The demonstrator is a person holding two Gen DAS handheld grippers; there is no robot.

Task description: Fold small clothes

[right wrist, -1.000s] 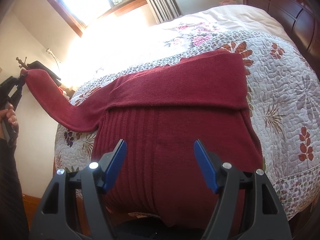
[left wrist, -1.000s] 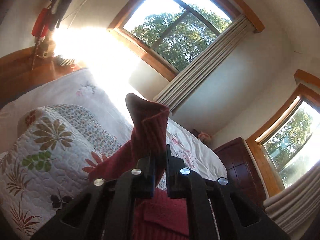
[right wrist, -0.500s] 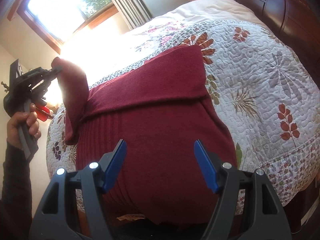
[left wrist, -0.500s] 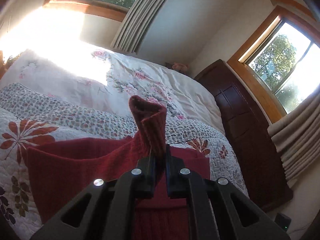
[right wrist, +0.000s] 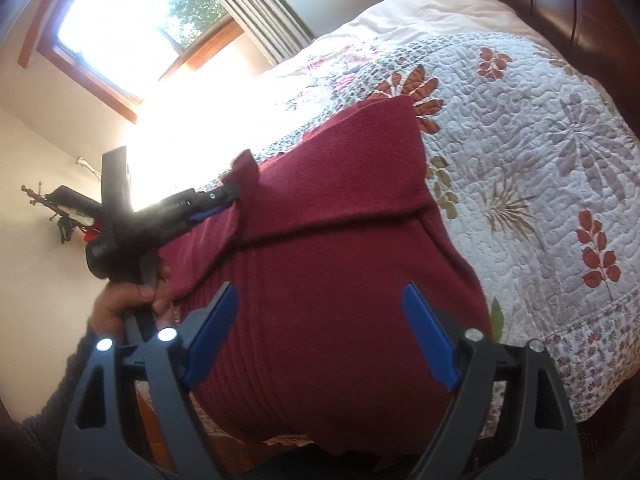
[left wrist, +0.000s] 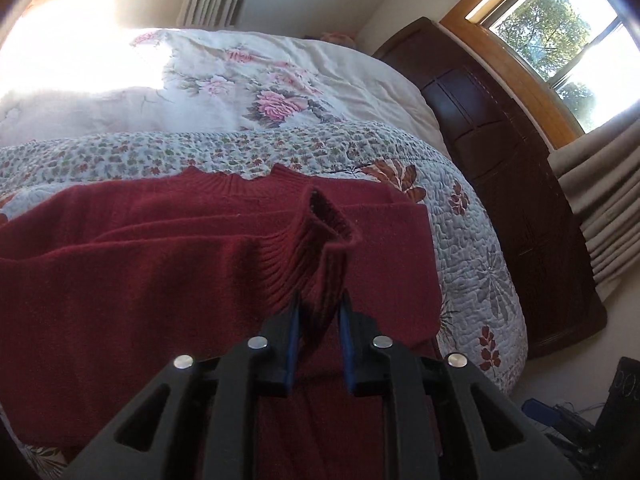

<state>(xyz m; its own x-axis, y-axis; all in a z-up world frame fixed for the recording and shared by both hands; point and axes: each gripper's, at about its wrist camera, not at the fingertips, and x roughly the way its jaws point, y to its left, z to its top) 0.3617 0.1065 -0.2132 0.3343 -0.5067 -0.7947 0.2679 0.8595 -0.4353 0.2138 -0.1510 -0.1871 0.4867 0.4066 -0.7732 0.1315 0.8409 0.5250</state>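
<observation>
- My left gripper [left wrist: 318, 312] is clamping the ribbed cuff [left wrist: 320, 252] of the sweater's sleeve between its blue pads [left wrist: 291, 332]; the cuff's open mouth is standing up just past the fingertips.
- My right gripper [right wrist: 322, 320] is hovering with its jaws spread wide and nothing between them, over the lower body of the dark red sweater [right wrist: 340, 264].
- In the right wrist view I am seeing the other gripper coming in from the left, with a hand [right wrist: 128, 304] wrapped round its handle.
- The sweater is lying across the near part of the bed, with one sleeve already folded flat across the chest and the held sleeve being laid over the body from the other side.
- Its hem is hanging over the near edge of the quilt [right wrist: 540, 168], a white quilted cover with red and grey leaf prints.
- Beyond the quilt, a pale bedspread with pink roses [left wrist: 276, 100] is catching bright sun.
- A dark wooden footboard [left wrist: 500, 152] is standing at the bed's far right side.
- Farther off, wood-framed windows [left wrist: 560, 32] with beige curtains [left wrist: 600, 220] are showing trees outside.
</observation>
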